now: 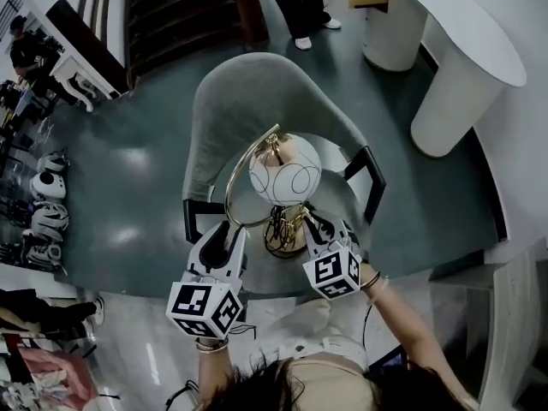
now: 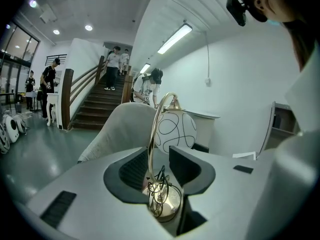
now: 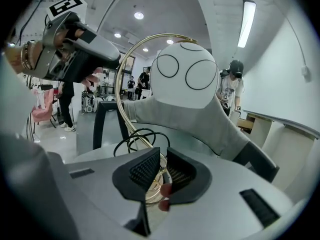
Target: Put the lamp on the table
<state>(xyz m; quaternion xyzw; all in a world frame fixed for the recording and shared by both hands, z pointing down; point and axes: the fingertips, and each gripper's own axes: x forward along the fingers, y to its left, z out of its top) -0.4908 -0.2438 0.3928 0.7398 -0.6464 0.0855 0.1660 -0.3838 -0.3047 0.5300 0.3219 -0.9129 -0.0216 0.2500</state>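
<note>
Left gripper (image 1: 231,231) gapes around the lamp (image 1: 285,171), right gripper (image 1: 313,226) pinches its base, above a grey chair (image 1: 248,92) on green floor (image 1: 128,169).

Before you, the lamp's (image 1: 278,185) ring (image 2: 151,134) in glossy brass-coloured metal, its globe (image 1: 287,168) smooth matt white, armchair (image 1: 248,84) in soft grey cloth, floor (image 1: 128,169) glossy, your left gripper (image 2: 159,156) smooth grey plastic with matt black ribbed pads (image 2: 134,170)

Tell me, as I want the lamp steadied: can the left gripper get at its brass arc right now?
Probably yes: the left gripper is open, and the brass arc of the lamp stands between its jaws, unpressed. Only the coiled cord lies nearby, lower down.
</note>
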